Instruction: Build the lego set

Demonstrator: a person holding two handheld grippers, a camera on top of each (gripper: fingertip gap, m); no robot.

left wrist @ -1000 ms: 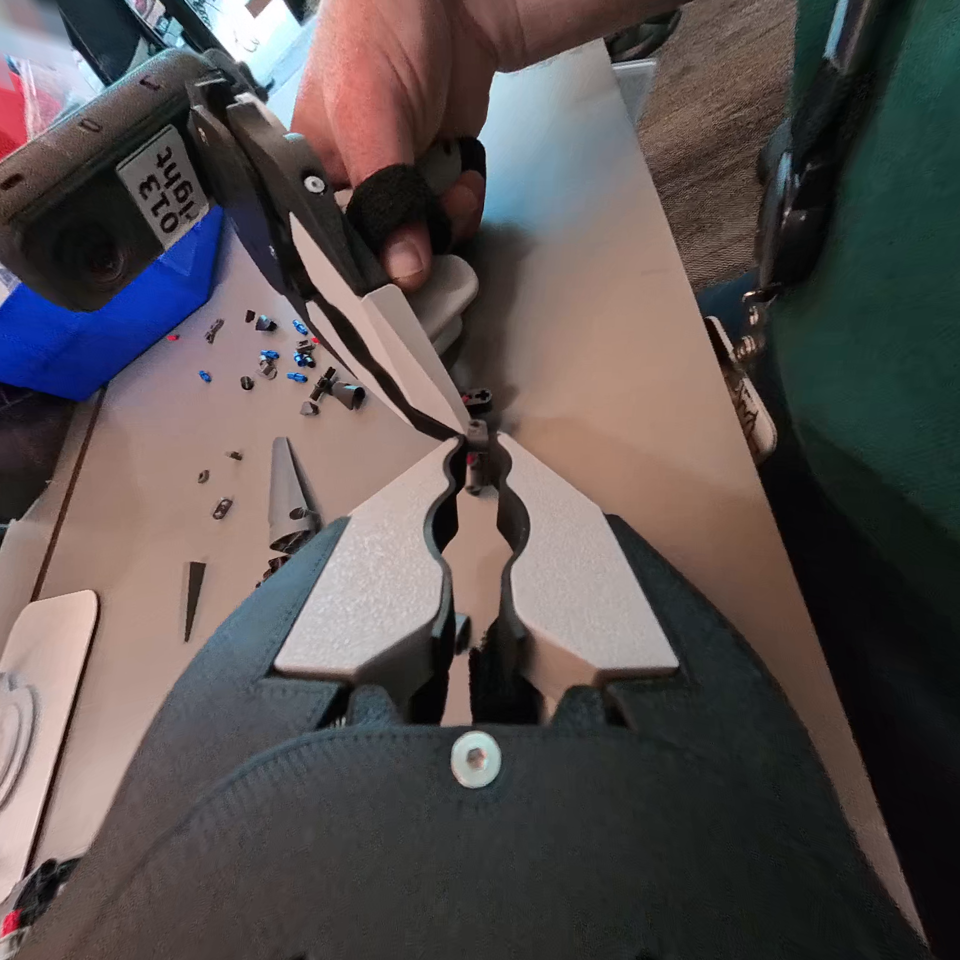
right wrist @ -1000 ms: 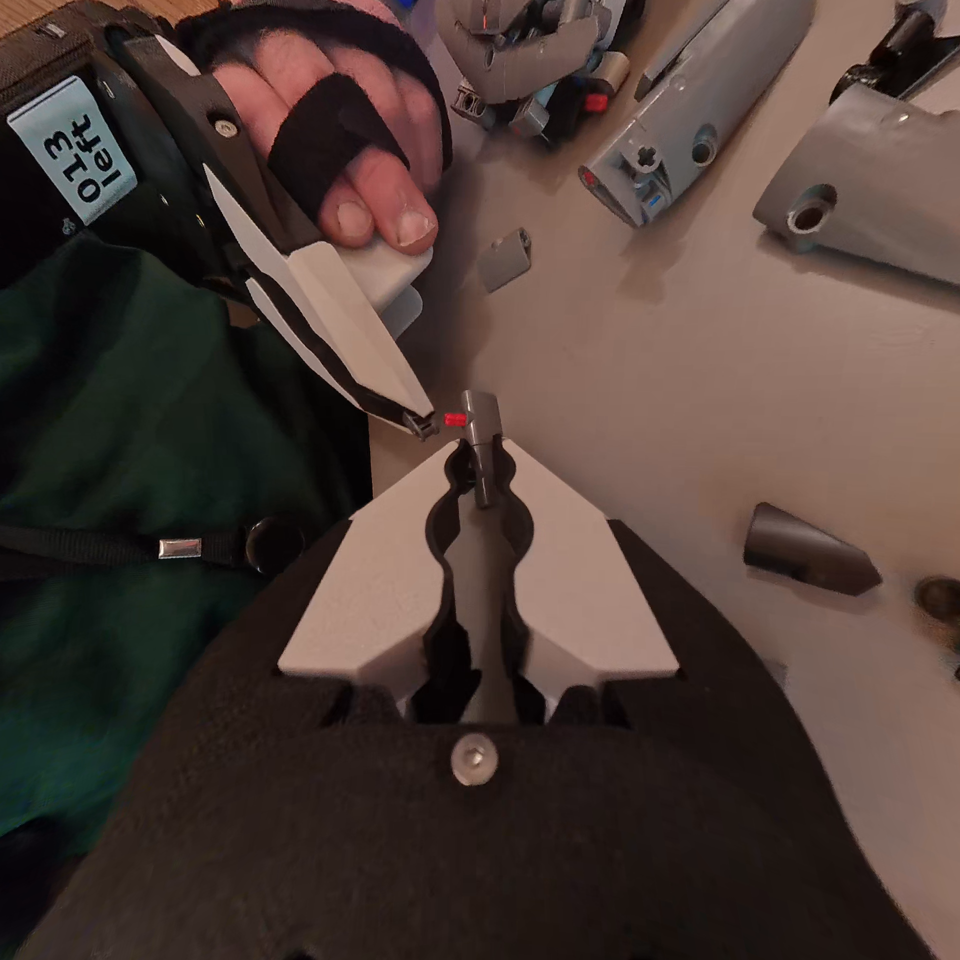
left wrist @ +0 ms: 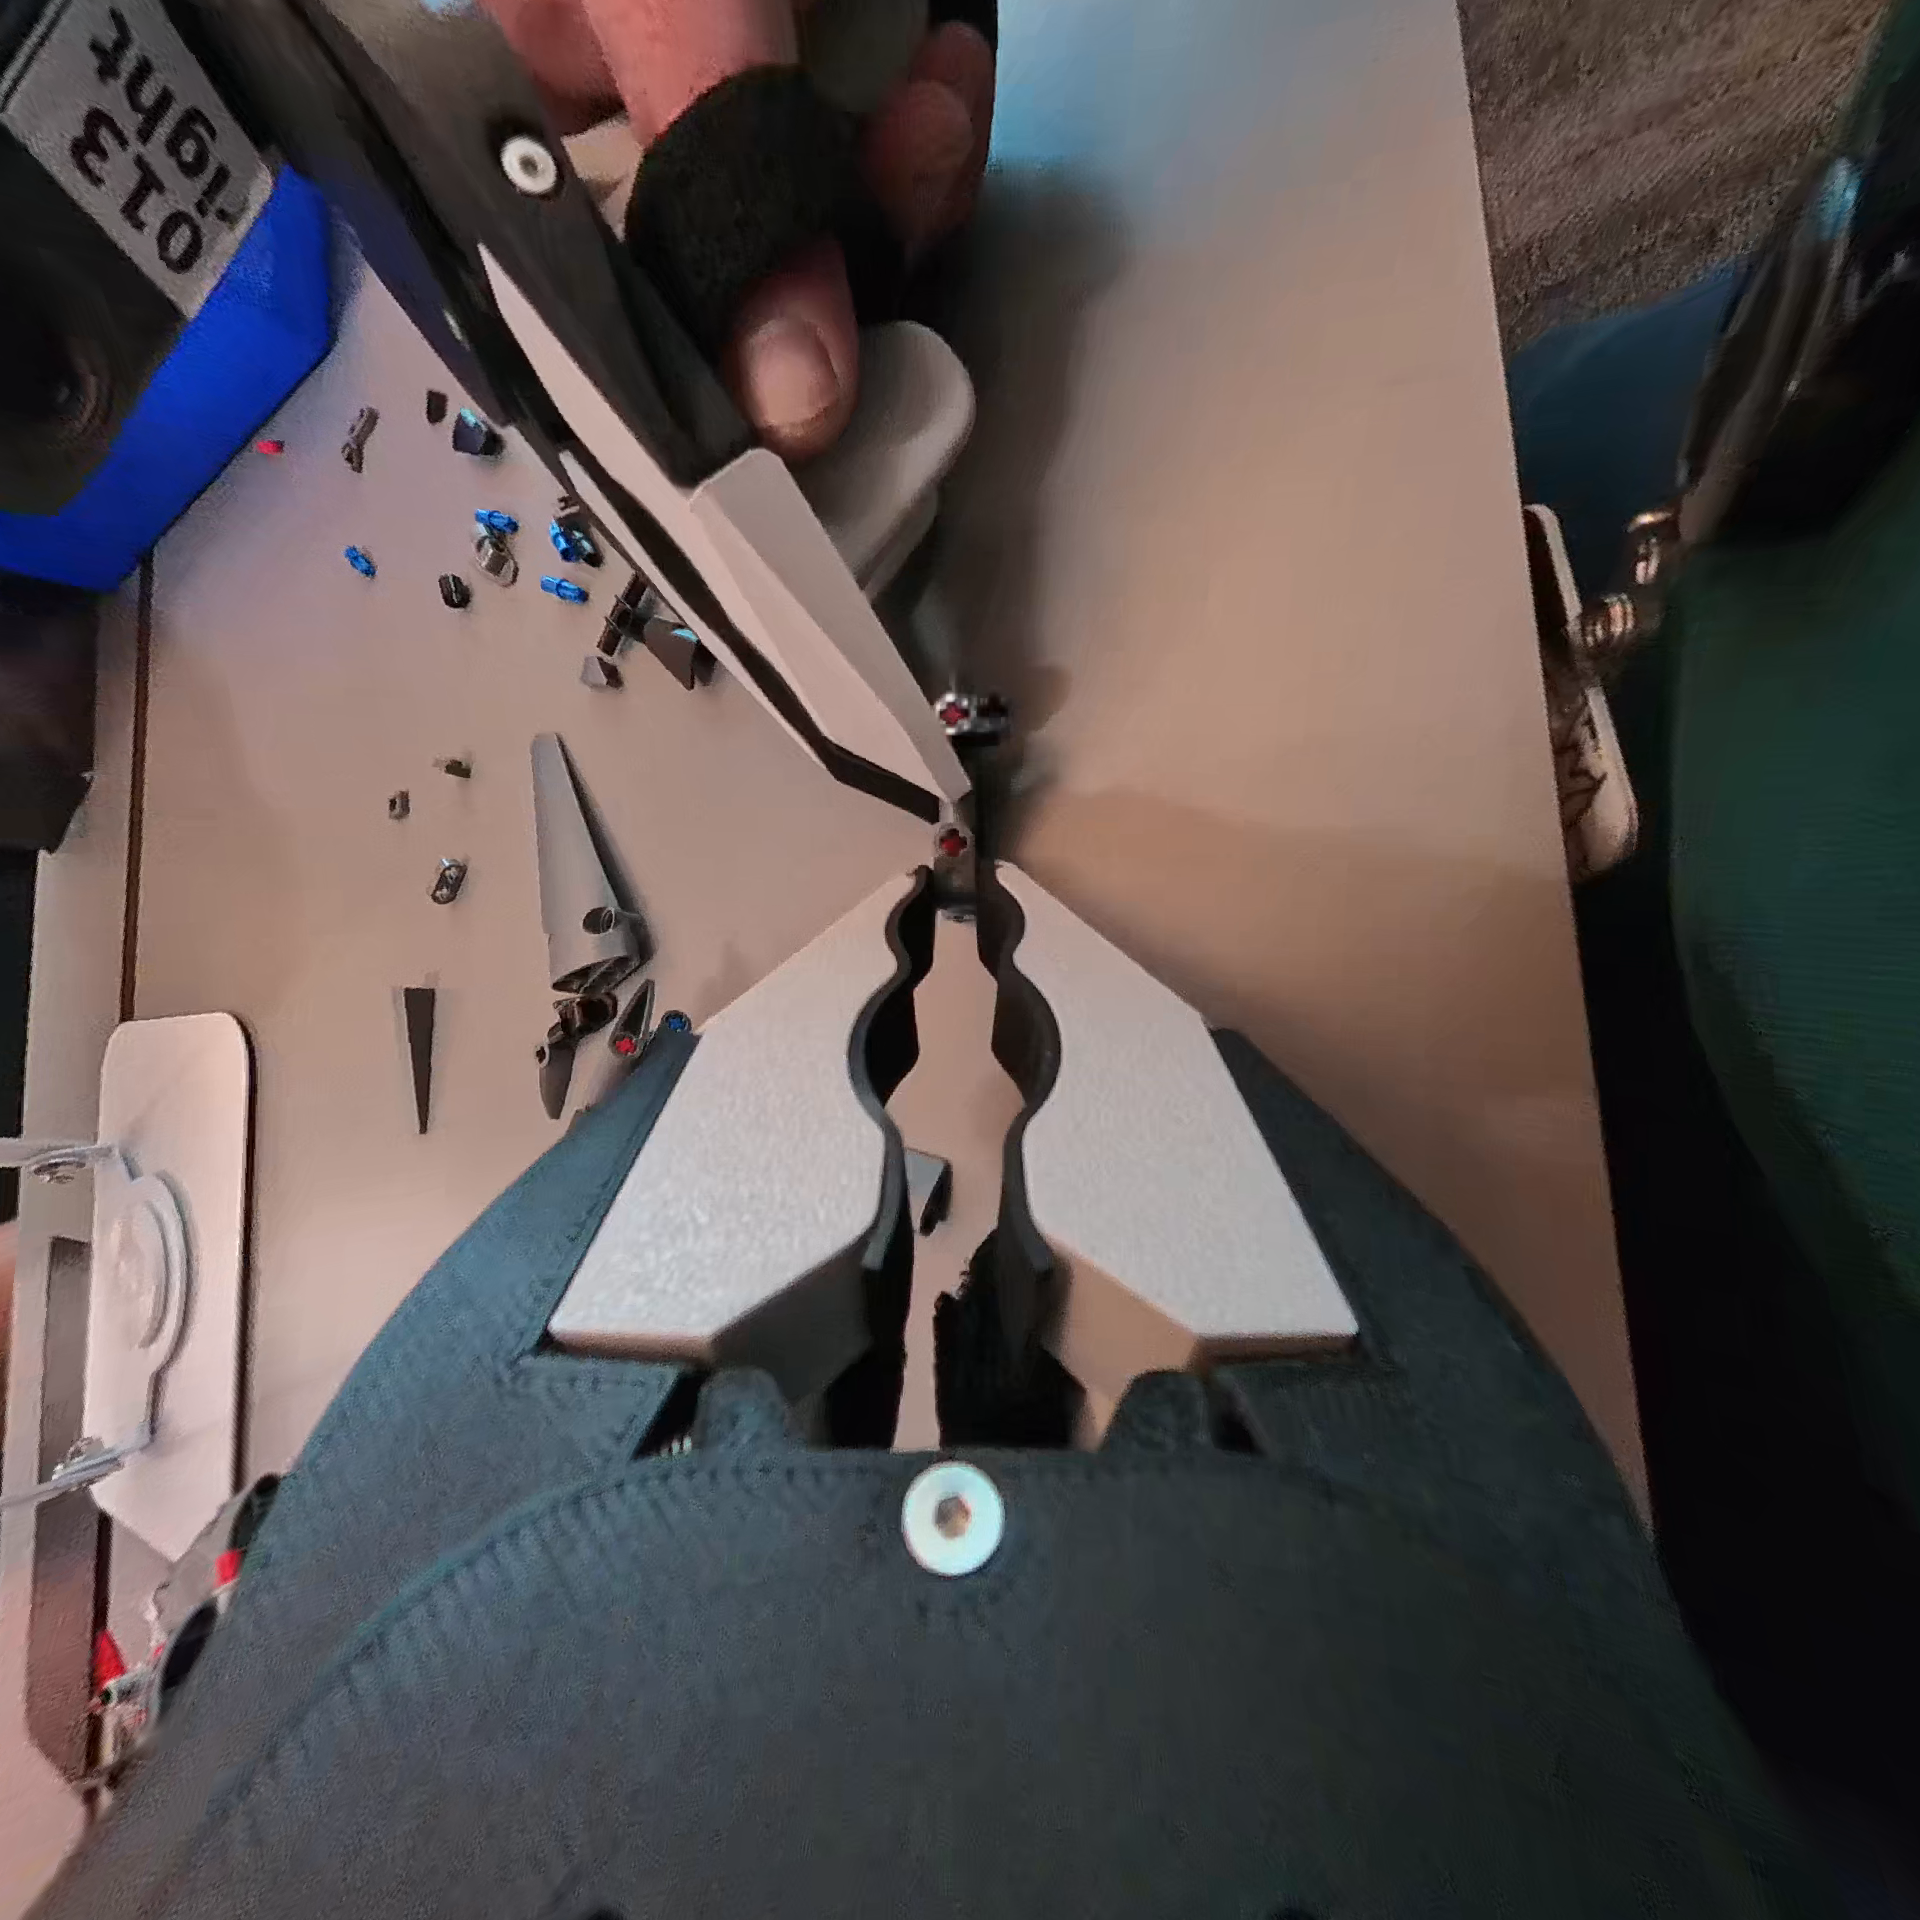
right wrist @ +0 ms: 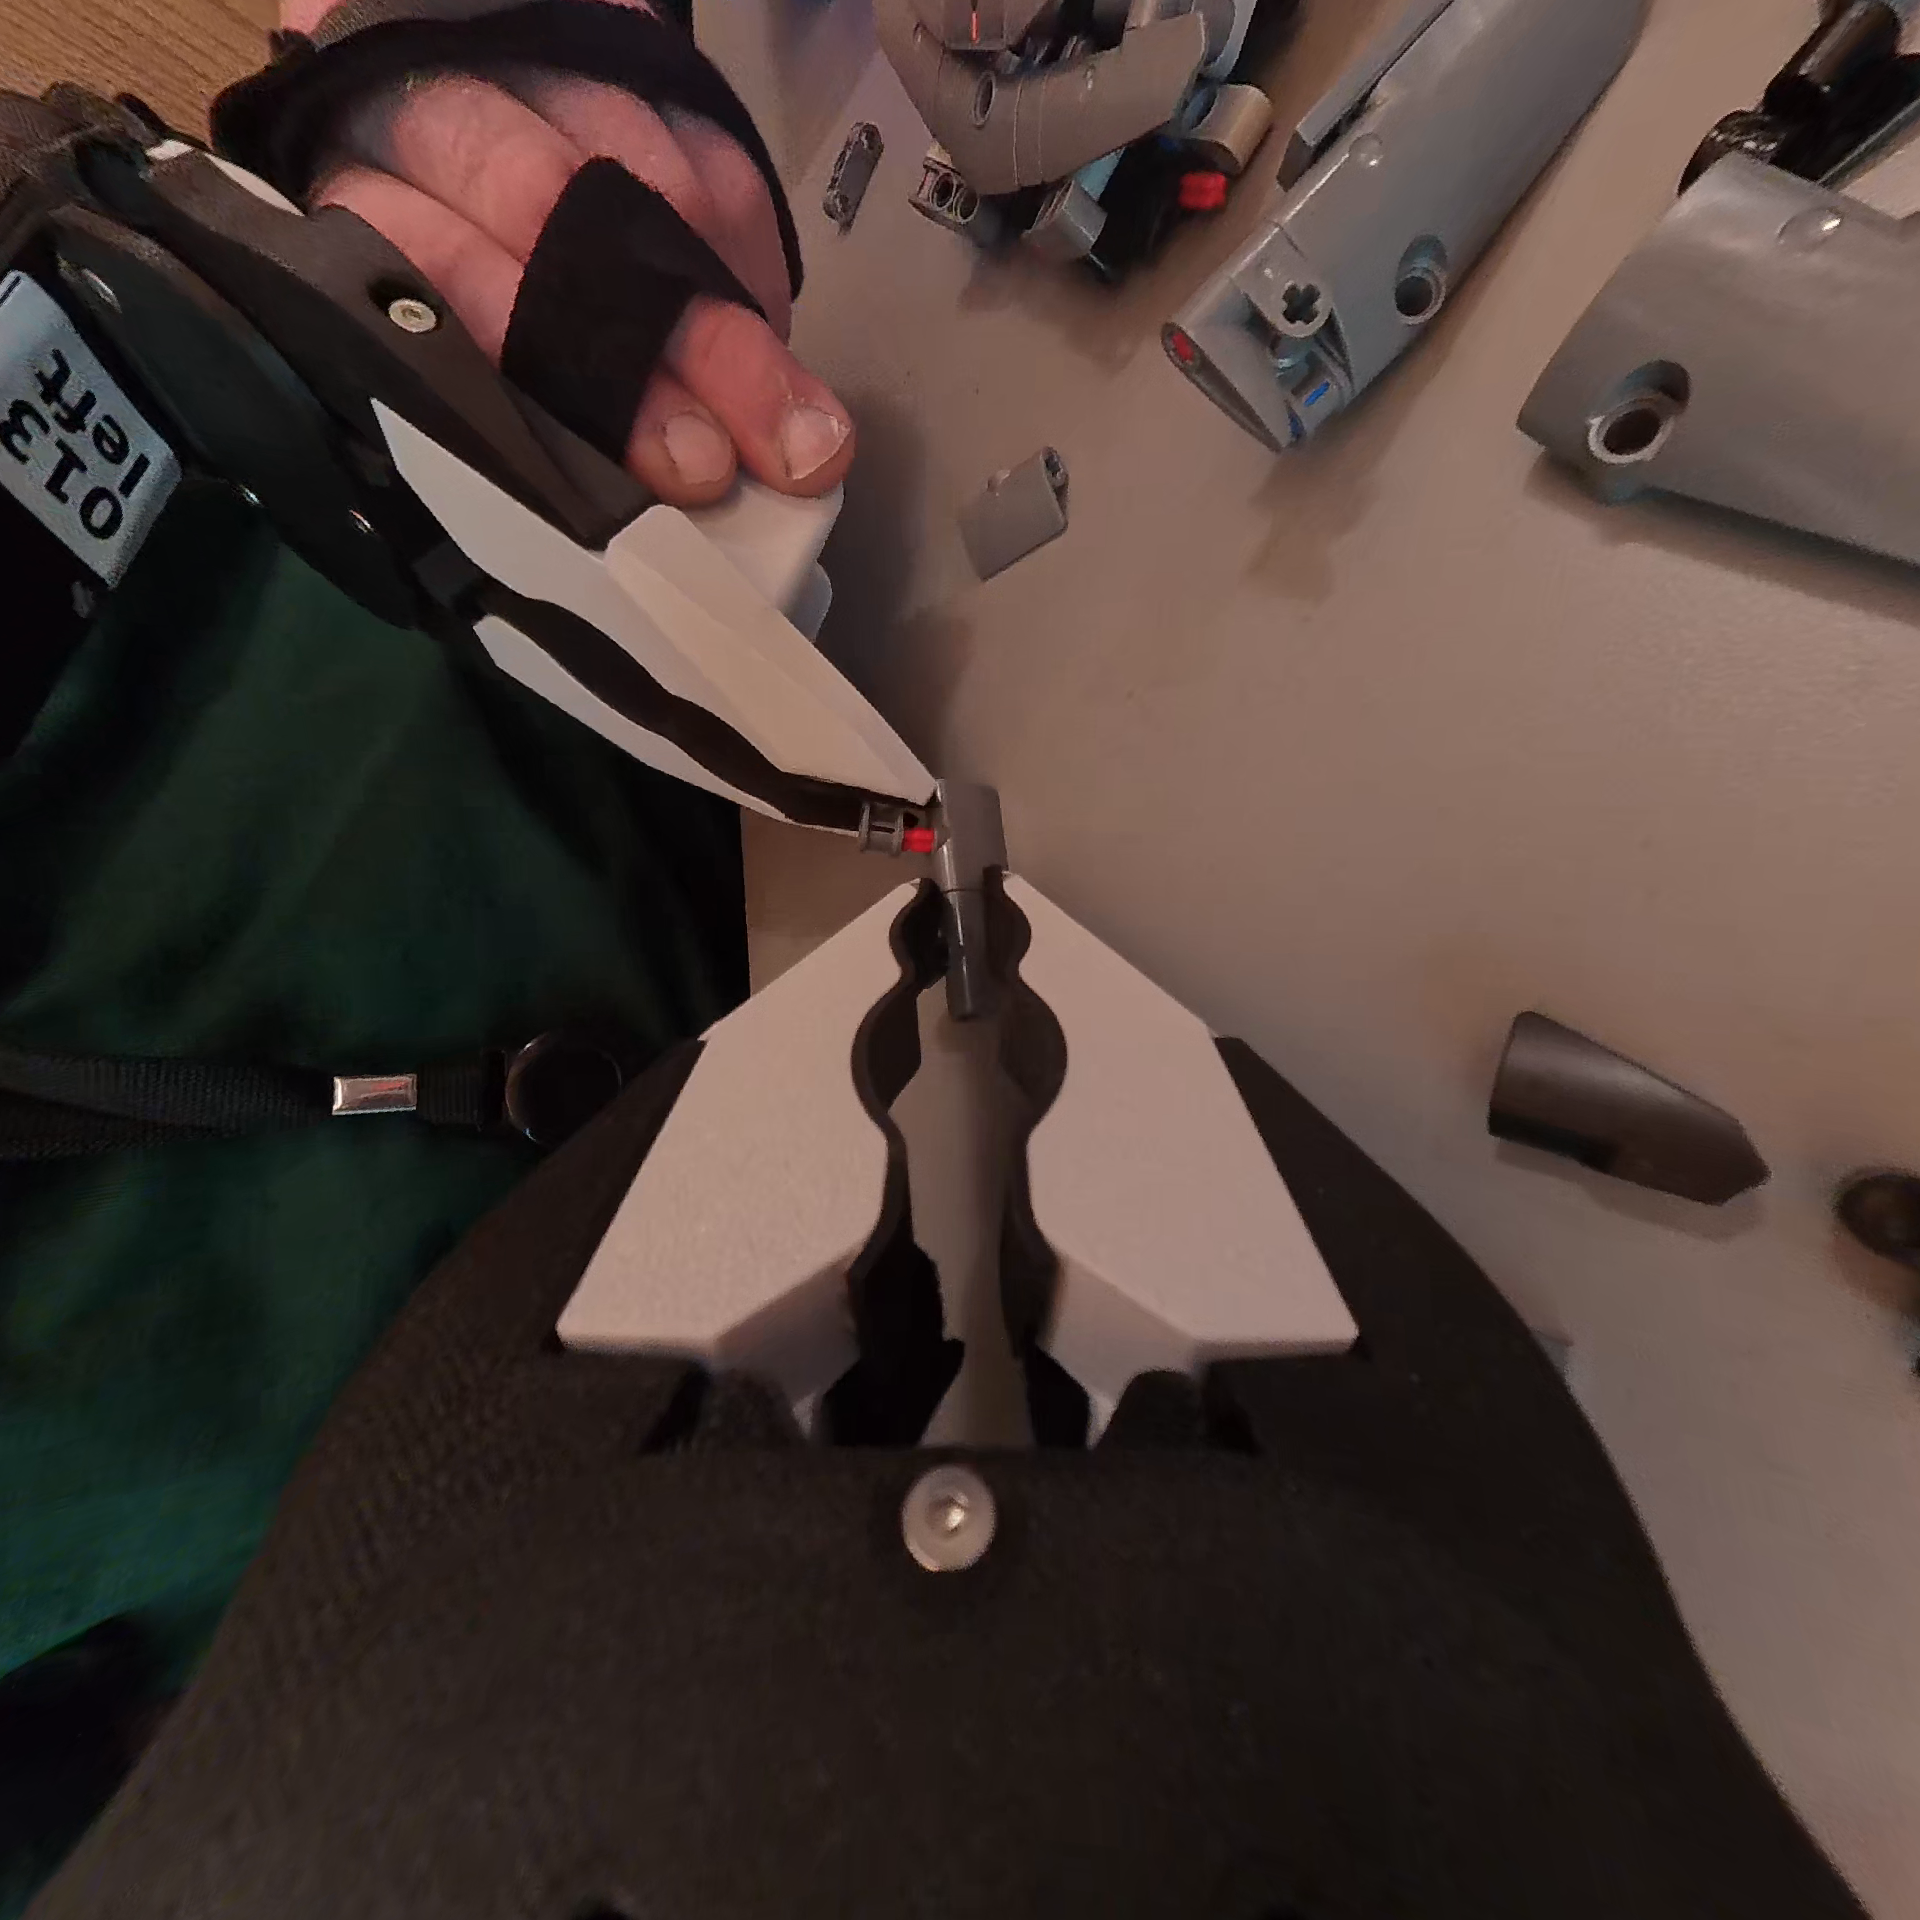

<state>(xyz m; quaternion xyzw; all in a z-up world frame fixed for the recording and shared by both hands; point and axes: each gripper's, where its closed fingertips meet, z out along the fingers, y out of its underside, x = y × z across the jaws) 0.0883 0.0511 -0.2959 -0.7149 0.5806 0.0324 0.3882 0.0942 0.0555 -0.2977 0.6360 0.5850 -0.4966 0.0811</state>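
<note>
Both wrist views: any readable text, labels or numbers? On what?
White sticker on the black body of the right claw: printed characters, legible, not copied here.
Pale sticker on the black body of the left claw: printed characters, legible, not copied here.
Tan tag at the person's waist: marks too blurred to read.
Lego parts: no writing seen.

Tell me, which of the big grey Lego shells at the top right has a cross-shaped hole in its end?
The middle grey shell, lying slantwise. Its near end shows a cross-shaped socket and a red spot; the right-hand shell shows only a round hole.
</note>
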